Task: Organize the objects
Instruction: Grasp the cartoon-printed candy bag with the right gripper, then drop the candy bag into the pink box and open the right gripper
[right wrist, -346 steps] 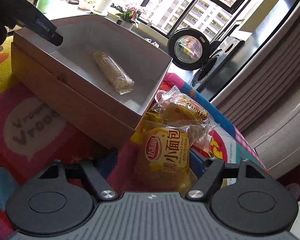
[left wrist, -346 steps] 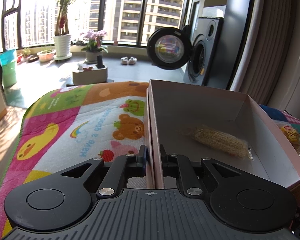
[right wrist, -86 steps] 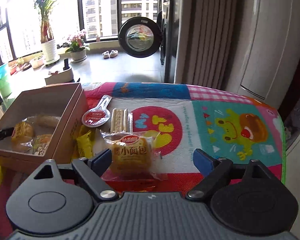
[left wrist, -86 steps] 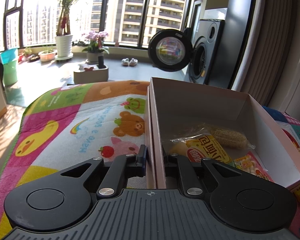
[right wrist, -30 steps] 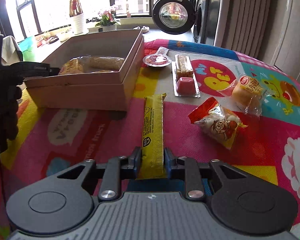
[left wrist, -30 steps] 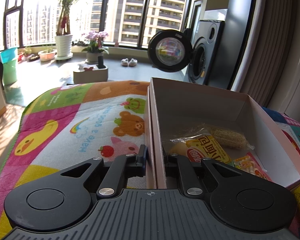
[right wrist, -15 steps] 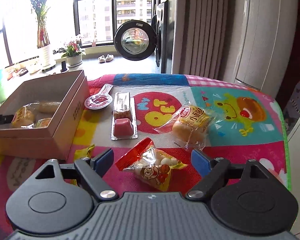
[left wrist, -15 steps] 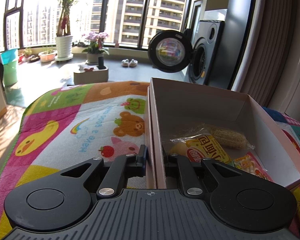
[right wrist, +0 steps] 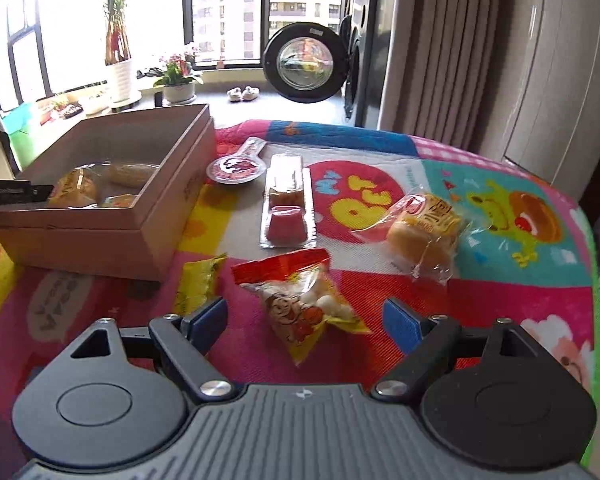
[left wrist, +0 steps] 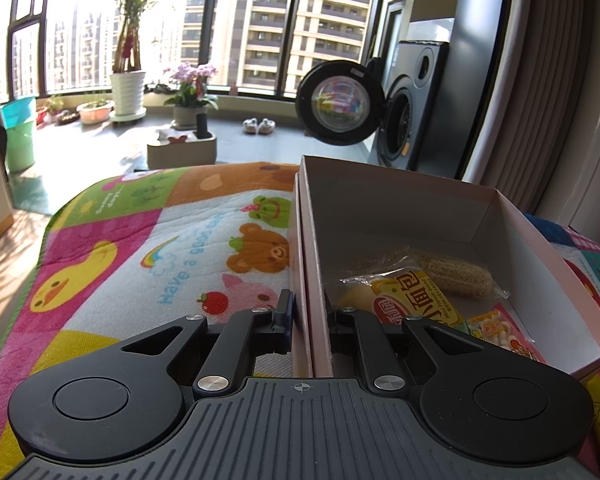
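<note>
So roughly three snacks sit in the box (right wrist: pixel 148 216) by the mat's (right wrist: pixel 500 216) left edge, five lie loose mid-mat, left gripper (left wrist: pixel 309 320) pinches the box wall, right gripper (right wrist: pixel 305 320) gapes empty over the red bag (right wrist: pixel 300 304).

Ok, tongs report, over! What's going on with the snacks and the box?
Left tongs shut on box wall. Right tongs open, poised over red-and-yellow snack bag. Three snacks boxed; five on the mat. Nothing in the way.
</note>
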`<state>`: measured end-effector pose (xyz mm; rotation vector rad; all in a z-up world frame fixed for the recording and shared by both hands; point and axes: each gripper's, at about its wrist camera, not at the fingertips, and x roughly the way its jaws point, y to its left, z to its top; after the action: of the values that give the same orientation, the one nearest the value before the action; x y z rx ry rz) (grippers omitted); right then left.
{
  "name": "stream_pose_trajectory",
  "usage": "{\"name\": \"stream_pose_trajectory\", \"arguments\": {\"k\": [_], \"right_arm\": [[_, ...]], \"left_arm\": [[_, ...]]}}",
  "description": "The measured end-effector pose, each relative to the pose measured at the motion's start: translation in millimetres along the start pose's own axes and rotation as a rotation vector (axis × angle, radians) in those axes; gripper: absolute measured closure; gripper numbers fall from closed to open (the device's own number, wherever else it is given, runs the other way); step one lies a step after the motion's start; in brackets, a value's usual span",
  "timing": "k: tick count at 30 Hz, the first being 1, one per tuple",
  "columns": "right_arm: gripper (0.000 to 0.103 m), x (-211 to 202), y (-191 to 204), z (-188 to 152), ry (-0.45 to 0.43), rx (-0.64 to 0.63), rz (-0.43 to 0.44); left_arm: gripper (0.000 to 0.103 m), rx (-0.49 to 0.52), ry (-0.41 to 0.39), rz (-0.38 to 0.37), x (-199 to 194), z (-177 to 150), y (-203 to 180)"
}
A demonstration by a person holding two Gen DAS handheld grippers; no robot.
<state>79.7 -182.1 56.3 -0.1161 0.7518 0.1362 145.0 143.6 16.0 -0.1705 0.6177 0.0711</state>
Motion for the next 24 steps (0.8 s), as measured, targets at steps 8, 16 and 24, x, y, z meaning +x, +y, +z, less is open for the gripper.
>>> {"name": "stream_pose_trajectory", "arguments": {"k": [8, 16, 24], "right_arm": [[0.032, 35, -7, 6, 0.075, 0.051, 0.041], [0.053, -36, 29, 8, 0.086, -0.045, -0.006], [0.053, -127, 75, 55, -0.060, -0.041, 0.157]], "left_arm": [[0.090, -0.003, 0.000, -0.002, 0, 0, 0], [0.089, -0.014, 0.001, -0.022, 0, 0, 4], [0.090, 0.000, -0.010, -0.005, 0, -1, 1]]}}
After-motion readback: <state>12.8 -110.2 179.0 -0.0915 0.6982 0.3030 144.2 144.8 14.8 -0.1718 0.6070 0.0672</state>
